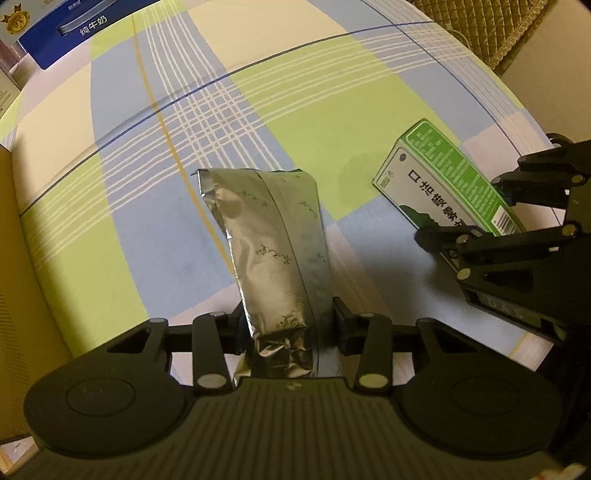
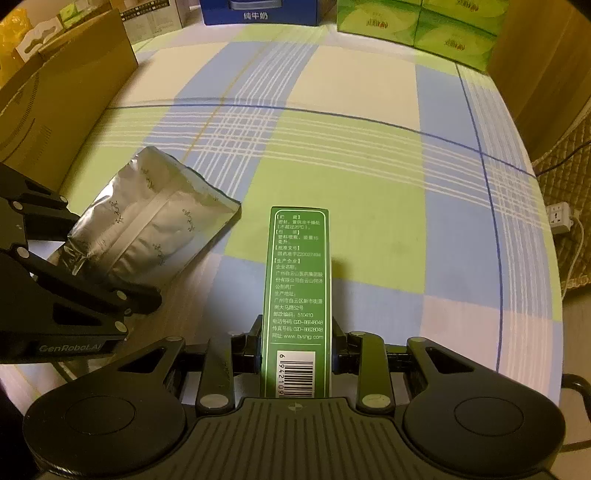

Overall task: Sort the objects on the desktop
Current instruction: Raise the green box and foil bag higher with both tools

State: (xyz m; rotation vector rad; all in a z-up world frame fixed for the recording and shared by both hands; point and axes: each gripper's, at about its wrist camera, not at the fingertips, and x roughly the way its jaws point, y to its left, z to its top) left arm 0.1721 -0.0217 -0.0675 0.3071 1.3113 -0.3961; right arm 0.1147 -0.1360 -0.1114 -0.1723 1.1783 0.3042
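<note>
A silver foil pouch (image 1: 273,243) with small dark sprig prints points away from my left gripper (image 1: 290,325), which is shut on its crumpled lower end. A green and white medicine box (image 2: 297,280) with a barcode stands between the pads of my right gripper (image 2: 297,347), which is shut on its near end. In the left wrist view the green box (image 1: 443,188) and right gripper (image 1: 480,206) lie to the right. In the right wrist view the pouch (image 2: 147,229) and left gripper (image 2: 74,254) lie to the left. Both objects hang over a checked cloth (image 2: 332,147).
A large cardboard box (image 2: 62,103) borders the cloth on the left. A blue milk carton box (image 2: 258,11) and green tissue packs (image 2: 424,22) stand along the far edge. A white power strip (image 2: 559,218) lies off the cloth's right edge.
</note>
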